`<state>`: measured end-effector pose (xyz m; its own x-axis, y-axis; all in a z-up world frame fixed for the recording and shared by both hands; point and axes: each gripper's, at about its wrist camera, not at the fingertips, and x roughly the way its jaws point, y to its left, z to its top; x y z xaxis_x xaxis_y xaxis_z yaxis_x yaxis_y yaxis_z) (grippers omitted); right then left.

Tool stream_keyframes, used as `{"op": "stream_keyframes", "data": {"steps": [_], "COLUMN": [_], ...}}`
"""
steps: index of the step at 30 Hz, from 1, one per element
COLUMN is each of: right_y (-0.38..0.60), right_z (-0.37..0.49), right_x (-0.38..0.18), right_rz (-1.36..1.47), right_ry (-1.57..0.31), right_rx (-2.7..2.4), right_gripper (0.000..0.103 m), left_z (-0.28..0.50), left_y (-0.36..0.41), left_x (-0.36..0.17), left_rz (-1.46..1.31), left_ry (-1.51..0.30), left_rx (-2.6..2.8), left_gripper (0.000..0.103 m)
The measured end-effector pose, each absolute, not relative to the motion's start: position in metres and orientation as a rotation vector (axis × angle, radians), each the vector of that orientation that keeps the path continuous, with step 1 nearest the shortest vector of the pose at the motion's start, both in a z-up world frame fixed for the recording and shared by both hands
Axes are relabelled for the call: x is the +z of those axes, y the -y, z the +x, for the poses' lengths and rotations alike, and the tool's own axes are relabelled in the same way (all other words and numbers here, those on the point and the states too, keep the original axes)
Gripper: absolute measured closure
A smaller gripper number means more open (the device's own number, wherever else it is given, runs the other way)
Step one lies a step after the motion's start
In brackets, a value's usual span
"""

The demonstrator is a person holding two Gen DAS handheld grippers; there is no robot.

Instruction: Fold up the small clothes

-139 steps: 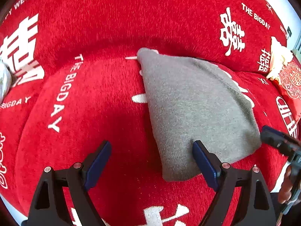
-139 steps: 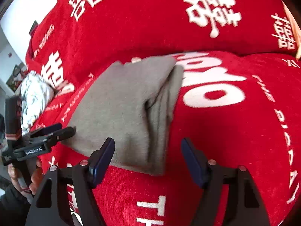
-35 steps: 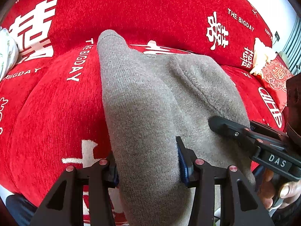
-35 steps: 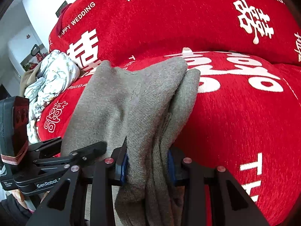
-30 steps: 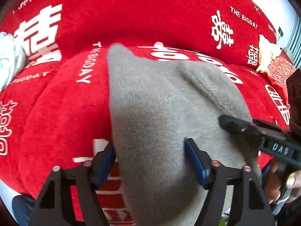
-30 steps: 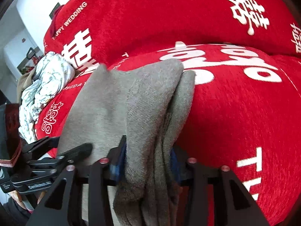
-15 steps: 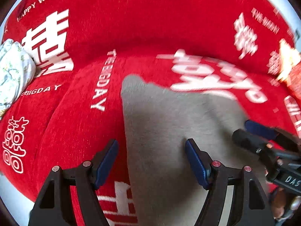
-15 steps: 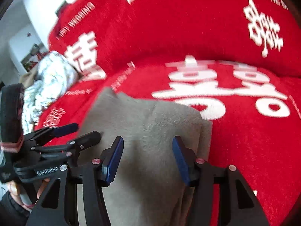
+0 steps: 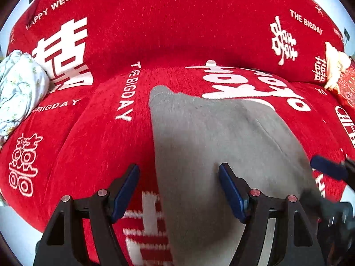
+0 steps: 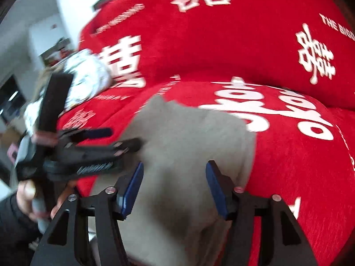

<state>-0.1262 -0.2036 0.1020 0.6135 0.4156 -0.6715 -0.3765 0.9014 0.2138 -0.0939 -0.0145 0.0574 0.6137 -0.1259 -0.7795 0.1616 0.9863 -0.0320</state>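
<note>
A folded grey knit garment (image 9: pixel 210 146) lies flat on the red sofa seat (image 9: pixel 93 137), its near end running down under both grippers. My left gripper (image 9: pixel 178 190) hangs open above the garment's left edge, pads clear of the cloth. In the right wrist view the same garment (image 10: pixel 188 146) lies below my right gripper (image 10: pixel 174 186), whose jaws are opening with nothing pressed between the blue pads. The left gripper (image 10: pixel 104 139) shows at the left of that view, held by a hand (image 10: pixel 26 195). The right gripper's blue fingertip (image 9: pixel 328 169) shows at the right edge of the left wrist view.
The sofa cover is red with white lettering, its backrest (image 9: pixel 177 22) rising behind the seat. A pale floral bundle of cloth (image 9: pixel 17 88) lies at the sofa's left end. A cream and red cushion (image 9: pixel 339 75) sits at the far right. The right wrist view is blurred.
Both grippers let go of the grey garment and drew back and up. The garment, held raised before, now lies flat on the seat. The right jaws have widened.
</note>
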Motion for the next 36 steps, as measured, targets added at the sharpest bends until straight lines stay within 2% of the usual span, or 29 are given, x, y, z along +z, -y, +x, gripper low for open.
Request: {"op": "stream_keyframes", "data": {"steps": [6,18,19,20,23,24,25,27,36], "right_y": [0.198,0.206,0.205,0.203,0.204,0.205,0.205,0.204,0.197], "right_z": [-0.152,-0.177,-0.18,-0.181,-0.195,-0.198,-0.2,-0.202,-0.206], "right_x": [0.06,0.049,0.052,0.053,0.068,0.073,0.078,0.087,0.106], "right_rz": [0.004,-0.023,-0.054,-0.084,-0.128,-0.117,-0.104,-0.088,-0.082], "right_ry": [-0.838,-0.887,-0.904,-0.913,-0.843,-0.826,-0.808,-0.776,-0.724], "right_rx": [0.448,0.37,0.315,0.259,0.173,0.17,0.161,0.142,0.103], "right_gripper": [0.036,0.036,0.033,0.026,0.023,0.022,0.022,0.022,0.022], "left_z": [-0.12,-0.143,-0.15,-0.154,-0.174,-0.18,-0.186,-0.194,-0.214], "left_y": [0.009,0.005,0.004,0.004,0.003,0.004,0.004,0.004,0.007], "left_x": [0.049,0.047,0.051,0.053,0.064,0.067,0.072,0.08,0.1], "left_rz": [0.069,0.104,0.11,0.117,0.143,0.146,0.145,0.138,0.115], "left_ry": [-0.888,-0.861,-0.855,-0.847,-0.793,-0.778,-0.761,-0.723,-0.671], "left_rx": [-0.172,-0.15,-0.145,-0.141,-0.134,-0.13,-0.128,-0.13,-0.159], "left_gripper": [0.028,0.028,0.028,0.028,0.028,0.025,0.011,0.0,0.0]}}
